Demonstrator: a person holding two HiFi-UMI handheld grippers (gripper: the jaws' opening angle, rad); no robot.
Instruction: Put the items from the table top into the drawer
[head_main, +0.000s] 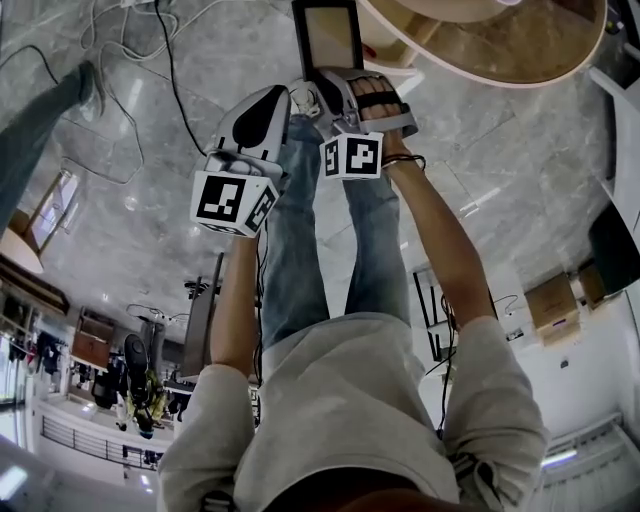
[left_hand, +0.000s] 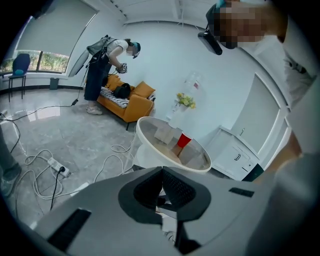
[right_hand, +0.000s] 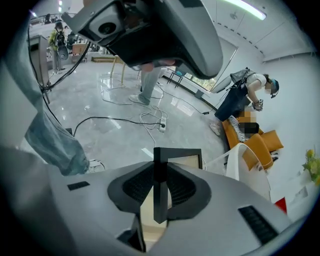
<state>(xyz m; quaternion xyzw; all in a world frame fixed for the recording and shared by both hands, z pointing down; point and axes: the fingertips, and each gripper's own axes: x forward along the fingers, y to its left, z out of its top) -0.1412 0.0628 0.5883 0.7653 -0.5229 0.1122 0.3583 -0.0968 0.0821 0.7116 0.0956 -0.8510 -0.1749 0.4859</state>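
The frame (right_hand: 187, 161) is pinched by one thin dark edge in your right gripper (right_hand: 159, 187), with the jaws closed partway down onto that edge. It's hanging out over the floor in front of your feet, just off the round worktop (left_hand: 141, 131).

That's a skinny grip on a flat thing, so I'd guess it'll want to swing. Keep the wrist steady and feed it into the drawer edge-first and low before you let go.

Your left gripper (left_hand: 161, 187) has its jaws together with nothing in them, so it's free to pull the drawer or steady the frame.

I can't pick out the drawer for sure, though the white cabinet (left_hand: 235, 155) past the worktop may be it.

A red cup (left_hand: 184, 140) and some pale boxes still sit on the worktop.
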